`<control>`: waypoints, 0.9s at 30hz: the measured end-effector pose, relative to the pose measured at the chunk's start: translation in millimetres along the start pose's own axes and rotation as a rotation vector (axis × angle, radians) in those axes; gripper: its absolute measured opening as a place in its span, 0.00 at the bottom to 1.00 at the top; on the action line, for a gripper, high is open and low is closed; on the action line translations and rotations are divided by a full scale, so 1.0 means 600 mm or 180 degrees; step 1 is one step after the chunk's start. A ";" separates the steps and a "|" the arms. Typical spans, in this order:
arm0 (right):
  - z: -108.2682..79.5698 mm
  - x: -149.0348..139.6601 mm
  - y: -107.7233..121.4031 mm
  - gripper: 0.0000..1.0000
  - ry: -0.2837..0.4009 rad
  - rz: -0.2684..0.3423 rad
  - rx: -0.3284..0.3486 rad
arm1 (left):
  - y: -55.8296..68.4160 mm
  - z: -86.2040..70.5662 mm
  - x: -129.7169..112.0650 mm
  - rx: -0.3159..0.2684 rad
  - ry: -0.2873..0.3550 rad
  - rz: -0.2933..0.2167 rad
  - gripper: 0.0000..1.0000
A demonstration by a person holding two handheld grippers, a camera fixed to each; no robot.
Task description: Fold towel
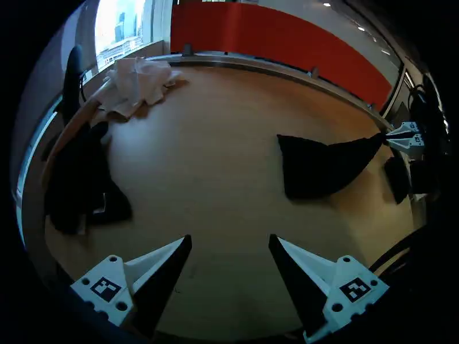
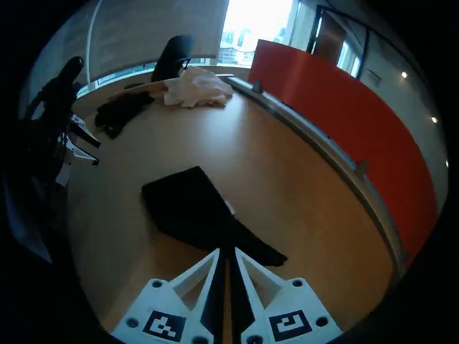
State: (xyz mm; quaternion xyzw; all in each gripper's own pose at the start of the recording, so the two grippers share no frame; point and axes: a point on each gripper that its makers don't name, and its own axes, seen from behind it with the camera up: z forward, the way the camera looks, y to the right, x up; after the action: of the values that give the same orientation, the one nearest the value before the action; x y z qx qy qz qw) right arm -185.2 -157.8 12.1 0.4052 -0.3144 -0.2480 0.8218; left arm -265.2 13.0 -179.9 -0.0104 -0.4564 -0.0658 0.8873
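My right gripper is pinched on one corner of the black towel, which stretches away from it across the table. My left gripper gapes empty, well apart from the towel's far end, which lies ahead and to its right.

The towel lies on the table, with the cloth heap well apart at the table's far end.

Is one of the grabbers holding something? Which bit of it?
Yes. The right gripper pinches the black towel by one corner. The left gripper is open and holds nothing.
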 end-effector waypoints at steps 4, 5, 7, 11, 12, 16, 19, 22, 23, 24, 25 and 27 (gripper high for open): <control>0.011 0.030 -0.008 0.04 0.0042 -0.0081 0.0071 | -0.004 -0.007 -0.003 0.0011 0.0025 -0.0047 1.00; 0.015 0.039 -0.011 0.04 0.0057 -0.0102 0.0093 | -0.005 -0.008 -0.005 0.0014 0.0032 -0.0060 1.00; 0.022 0.055 -0.018 0.04 0.0075 -0.0147 0.0138 | -0.007 -0.010 -0.008 0.0016 0.0038 -0.0088 1.00; 0.040 0.086 -0.035 0.04 0.0106 -0.0248 0.0230 | -0.010 -0.013 -0.017 0.0016 0.0043 -0.0141 1.00; 0.044 0.091 -0.039 0.04 0.0110 -0.0266 0.0252 | -0.011 -0.014 -0.018 0.0015 0.0043 -0.0148 1.00; 0.061 0.112 -0.056 0.04 0.0123 -0.0333 0.0331 | -0.016 -0.016 -0.023 0.0018 0.0049 -0.0174 1.00; 0.071 0.123 -0.067 0.04 0.0121 -0.0372 0.0385 | -0.020 -0.018 -0.024 0.0021 0.0058 -0.0195 1.00; 0.083 0.129 -0.081 0.04 0.0106 -0.0409 0.0448 | -0.024 -0.020 -0.026 0.0027 0.0068 -0.0216 1.00; 0.088 0.131 -0.086 0.04 0.0099 -0.0422 0.0472 | -0.026 -0.021 -0.026 0.0029 0.0071 -0.0223 1.00; 0.094 0.132 -0.092 0.04 0.0086 -0.0433 0.0501 | -0.027 -0.021 -0.027 0.0029 0.0073 -0.0230 1.00; 0.100 0.132 -0.098 0.04 0.0074 -0.0444 0.0531 | -0.027 -0.022 -0.028 0.0029 0.0075 -0.0237 1.00; 0.114 0.132 -0.113 0.04 0.0042 -0.0468 0.0603 | -0.029 -0.024 -0.029 0.0031 0.0079 -0.0251 1.00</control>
State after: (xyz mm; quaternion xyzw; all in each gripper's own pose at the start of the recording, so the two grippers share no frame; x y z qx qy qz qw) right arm -191.0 -282.3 13.8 0.5046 -0.3004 -0.2741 0.7615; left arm -266.0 -3.5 -203.2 0.0127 -0.4458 -0.0986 0.8896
